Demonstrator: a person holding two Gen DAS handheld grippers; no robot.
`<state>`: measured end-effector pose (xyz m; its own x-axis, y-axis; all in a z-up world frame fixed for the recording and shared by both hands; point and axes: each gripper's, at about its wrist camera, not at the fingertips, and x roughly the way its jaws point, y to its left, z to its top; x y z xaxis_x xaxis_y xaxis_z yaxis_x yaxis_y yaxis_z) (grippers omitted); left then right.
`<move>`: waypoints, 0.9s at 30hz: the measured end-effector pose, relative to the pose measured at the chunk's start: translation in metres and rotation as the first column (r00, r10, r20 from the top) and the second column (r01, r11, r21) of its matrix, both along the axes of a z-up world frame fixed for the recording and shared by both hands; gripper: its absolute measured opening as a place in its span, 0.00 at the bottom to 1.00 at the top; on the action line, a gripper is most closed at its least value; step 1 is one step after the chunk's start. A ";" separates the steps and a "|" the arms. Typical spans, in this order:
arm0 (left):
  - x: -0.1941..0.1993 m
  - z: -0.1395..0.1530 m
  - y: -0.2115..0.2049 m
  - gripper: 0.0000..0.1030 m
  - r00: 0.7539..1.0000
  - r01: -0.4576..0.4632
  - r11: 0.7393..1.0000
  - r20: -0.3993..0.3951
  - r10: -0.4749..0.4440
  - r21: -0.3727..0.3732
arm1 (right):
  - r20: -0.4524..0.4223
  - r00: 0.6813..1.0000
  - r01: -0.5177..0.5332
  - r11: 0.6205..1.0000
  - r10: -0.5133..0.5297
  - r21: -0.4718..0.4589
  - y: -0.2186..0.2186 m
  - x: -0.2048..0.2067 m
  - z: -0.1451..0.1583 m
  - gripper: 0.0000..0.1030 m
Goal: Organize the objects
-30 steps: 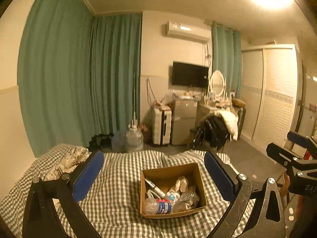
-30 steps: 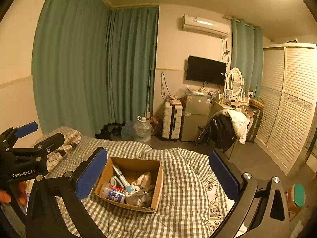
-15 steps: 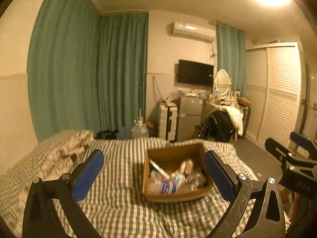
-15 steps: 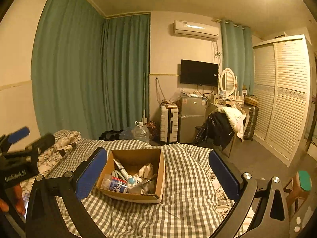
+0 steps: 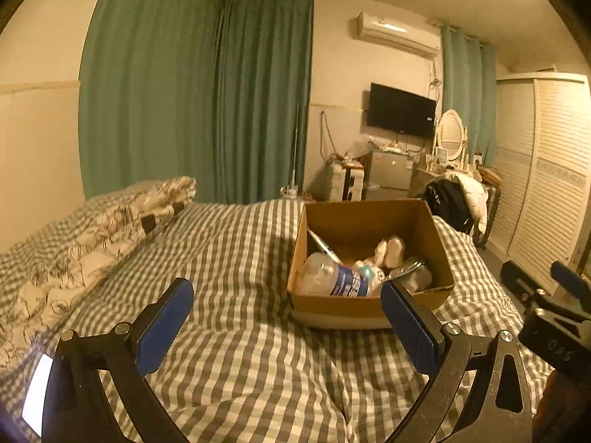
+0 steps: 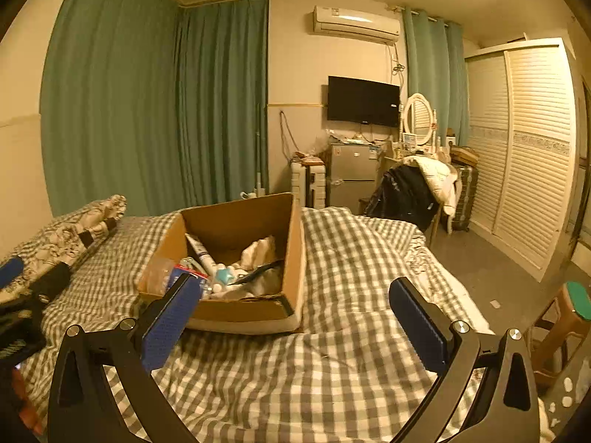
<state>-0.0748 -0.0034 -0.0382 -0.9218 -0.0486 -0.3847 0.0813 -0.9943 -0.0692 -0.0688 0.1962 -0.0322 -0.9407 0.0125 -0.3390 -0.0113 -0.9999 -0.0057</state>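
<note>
Hovering both hand-held grippers, left [image 5: 286, 315] and right [image 6: 293, 313], spread wide, empty; open brown cardboard box [image 5: 369, 304] may tip on soft gingham-covered bed [image 5: 240, 258].

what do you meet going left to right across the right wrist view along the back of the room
Green curtains → white wall air conditioner → black flat wall television → oval white-framed vanity mirror → white louvred wardrobe doors
</note>
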 end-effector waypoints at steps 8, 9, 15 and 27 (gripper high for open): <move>0.001 0.003 -0.007 1.00 1.000 -0.020 1.000 0.009 0.020 0.022 | -0.005 1.000 0.006 1.000 -0.005 0.028 -0.004 0.002 0.001 1.00; 0.002 0.003 -0.008 1.00 1.000 -0.025 1.000 0.008 0.024 0.017 | -0.007 1.000 0.005 0.999 -0.005 0.033 -0.005 0.002 0.001 1.00; 0.000 0.002 -0.011 1.00 0.999 -0.023 0.999 0.024 0.022 0.031 | -0.001 1.000 -0.001 0.999 0.001 0.043 -0.010 0.003 0.000 1.00; -0.001 0.000 -0.005 1.00 1.000 -0.015 1.000 0.027 0.015 0.005 | 0.018 1.000 -0.014 0.999 0.013 0.048 -0.013 0.002 -0.001 1.00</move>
<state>-0.0758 -0.0085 -0.0377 -0.9101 -0.0602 -0.4100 0.0980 -0.9926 -0.0717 -0.0671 0.1832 -0.0337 -0.9349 0.0169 -0.3546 0.0024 -0.9985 -0.0540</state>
